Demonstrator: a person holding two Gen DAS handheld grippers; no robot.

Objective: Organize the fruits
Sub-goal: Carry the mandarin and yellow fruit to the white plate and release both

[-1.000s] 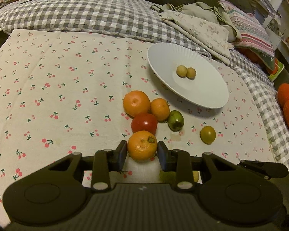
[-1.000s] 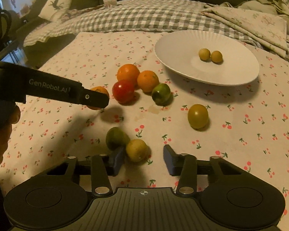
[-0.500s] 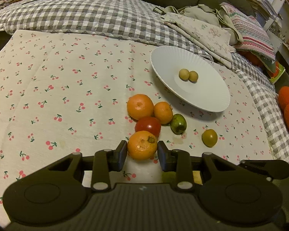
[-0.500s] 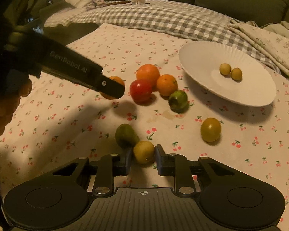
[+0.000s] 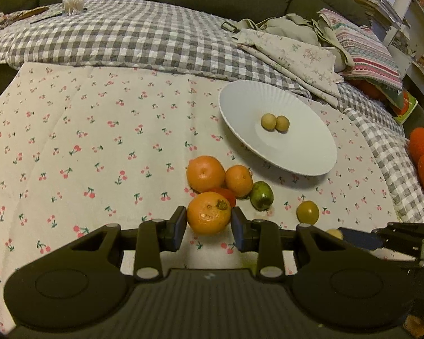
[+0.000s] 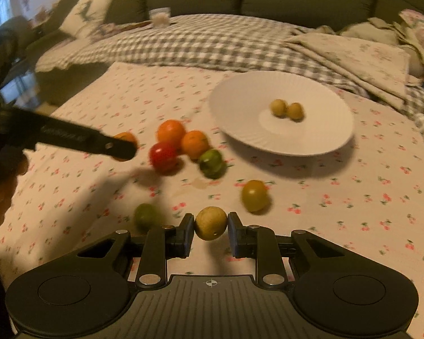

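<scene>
Fruit sorting, early stage: two small tan round fruits (image 5: 274, 122) lie touching at the centre of the white fluted plate (image 5: 240, 104); all other fruit is off it. In transit: a bumpy stemmed orange mandarin (image 5: 209, 212) pinched between the pads of the left gripper (image 5: 209, 224); a small yellow-brown round fruit (image 6: 211, 223) clamped in the right gripper (image 6: 209, 233), whose jaws have just been closing on it. Remaining on the cherry-print cloth (image 5: 70, 147), at 7 o'clock of the plate: a large orange (image 5: 205, 173), a smaller orange (image 5: 239, 180), a red tomato (image 6: 163, 156), a green fruit (image 5: 261, 199), a yellow-green fruit (image 5: 307, 212) and a green fruit (image 6: 145, 215) at 9 o'clock of the right gripper. Obscured: the tomato is largely hidden behind the mandarin in the left view; the right view is motion-blurred, so fruit kinds are probably uncertain; the person's hand (image 6: 0, 186) is cut off at the left edge.
</scene>
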